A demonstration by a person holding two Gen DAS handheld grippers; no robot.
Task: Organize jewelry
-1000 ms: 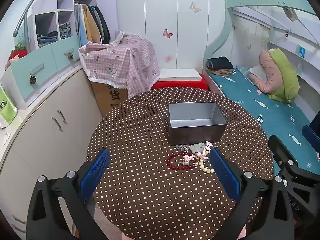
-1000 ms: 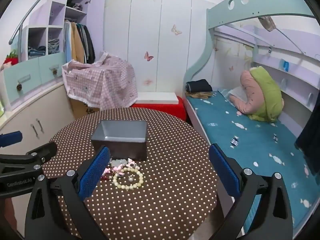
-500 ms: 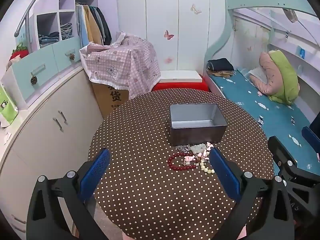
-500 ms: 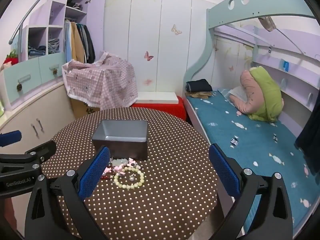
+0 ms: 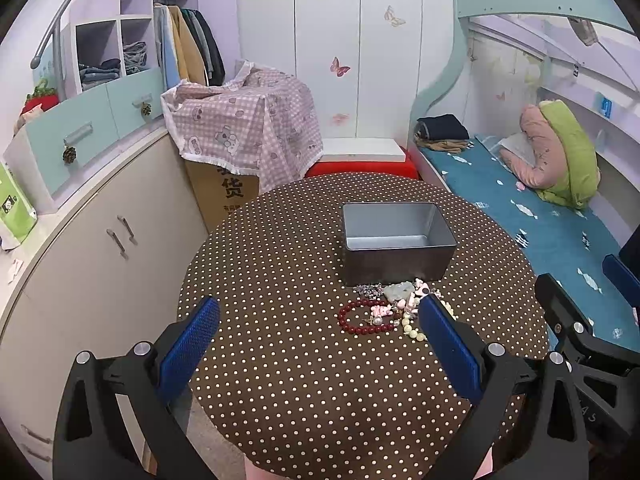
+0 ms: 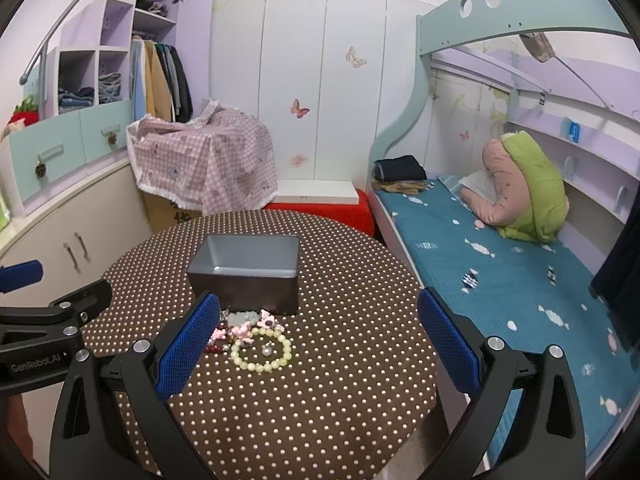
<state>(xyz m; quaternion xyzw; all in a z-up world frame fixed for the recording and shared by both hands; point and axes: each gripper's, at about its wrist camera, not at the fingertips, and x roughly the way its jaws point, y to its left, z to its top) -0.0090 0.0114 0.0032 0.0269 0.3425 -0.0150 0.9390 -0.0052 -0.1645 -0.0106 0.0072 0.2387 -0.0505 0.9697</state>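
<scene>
A grey metal box (image 5: 396, 242) (image 6: 248, 270) stands open-topped in the middle of a round table with a brown polka-dot cloth (image 5: 288, 264) (image 6: 352, 320). A small heap of jewelry lies in front of it: a red bead bracelet (image 5: 362, 322), a pale jade piece (image 5: 398, 291), pink charms (image 6: 244, 330) and a cream bead bracelet (image 6: 262, 350). My left gripper (image 5: 318, 340) is open above the table's near side, its right finger beside the heap. My right gripper (image 6: 318, 338) is open too, hovering near the cream bracelet. Neither holds anything.
A bed with a teal sheet (image 6: 500, 276) runs along the table's right. White cabinets (image 5: 104, 240) curve along the left. A box under a pink checked cloth (image 5: 244, 124) and a red stool (image 6: 332, 210) stand behind the table.
Both views shifted only slightly; the jewelry and box sit a touch higher in the right wrist view. Both grippers stayed open.
</scene>
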